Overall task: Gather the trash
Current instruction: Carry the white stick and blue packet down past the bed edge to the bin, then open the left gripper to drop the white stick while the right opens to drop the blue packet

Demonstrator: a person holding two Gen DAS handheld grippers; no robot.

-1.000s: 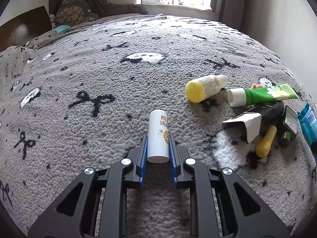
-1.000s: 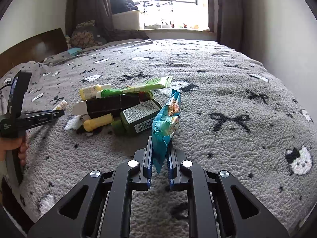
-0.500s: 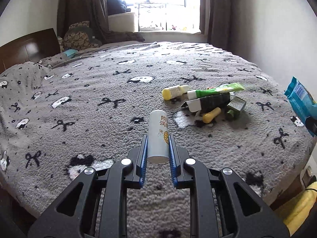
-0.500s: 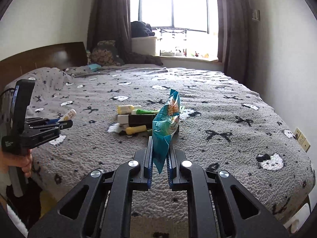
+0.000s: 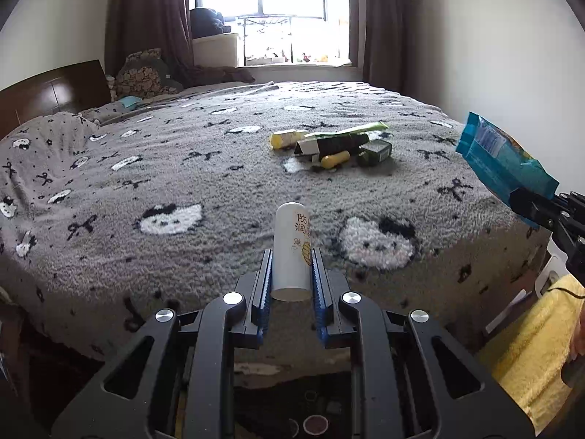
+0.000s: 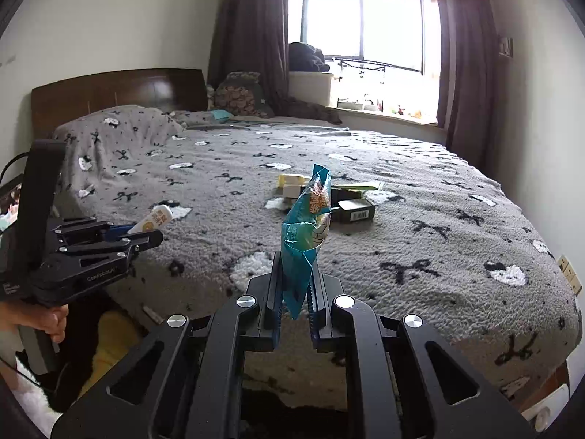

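My left gripper [image 5: 291, 267] is shut on a white tube with yellow print [image 5: 291, 248], held out over the near edge of the bed; the right wrist view shows the same tube [image 6: 155, 218] at its left. My right gripper [image 6: 295, 278] is shut on a crumpled blue snack bag [image 6: 305, 226], which also shows at the right edge of the left wrist view as a blue bag [image 5: 501, 157]. A pile of trash [image 5: 336, 144] lies mid-bed: a yellow-capped bottle, a green tube, a dark box, a small yellow bottle and a dark green carton.
The bed is covered by a grey fleece blanket [image 5: 182, 183] with black bows and white cat faces. A wooden headboard [image 6: 117, 89] and pillows lie far left, a window [image 6: 365, 25] with dark curtains behind. Something yellow [image 5: 537, 344] sits by the bed's near right corner.
Both grippers have pulled back from the pile and risen, each keeping its item; the trash pile now looks much farther away and the bed's near edge has come into view.
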